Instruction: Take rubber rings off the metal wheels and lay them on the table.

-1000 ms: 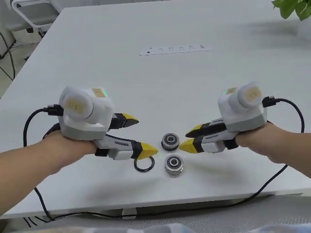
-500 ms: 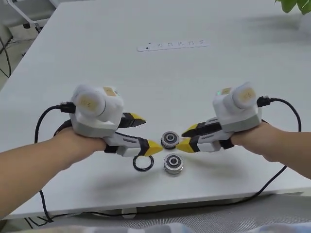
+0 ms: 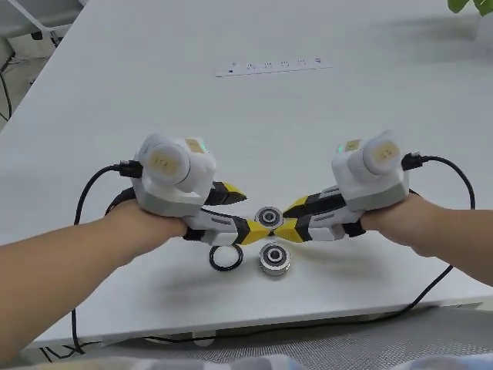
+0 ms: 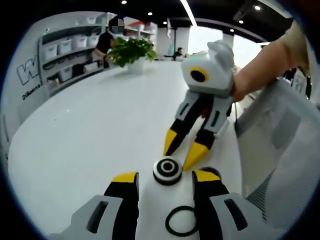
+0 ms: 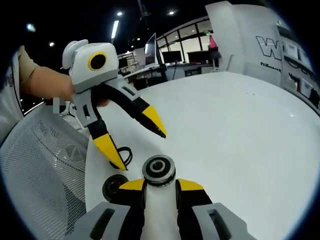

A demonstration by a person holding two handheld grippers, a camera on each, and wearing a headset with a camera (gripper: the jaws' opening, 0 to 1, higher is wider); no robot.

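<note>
my left gripper (image 3: 240, 212) and right gripper (image 3: 291, 217) closer together than before, both with jaws parted, yellow tips flanking a round metal wheel (image 3: 269, 216), black rubber ring (image 3: 226, 258) flat nearby

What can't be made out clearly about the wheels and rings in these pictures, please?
Head view: whether the far wheel is touched; the left claw and right claw tips cover its sides.
Right gripper view: the near wheel is partly hidden behind the right claw, so its ring is unclear.
</note>
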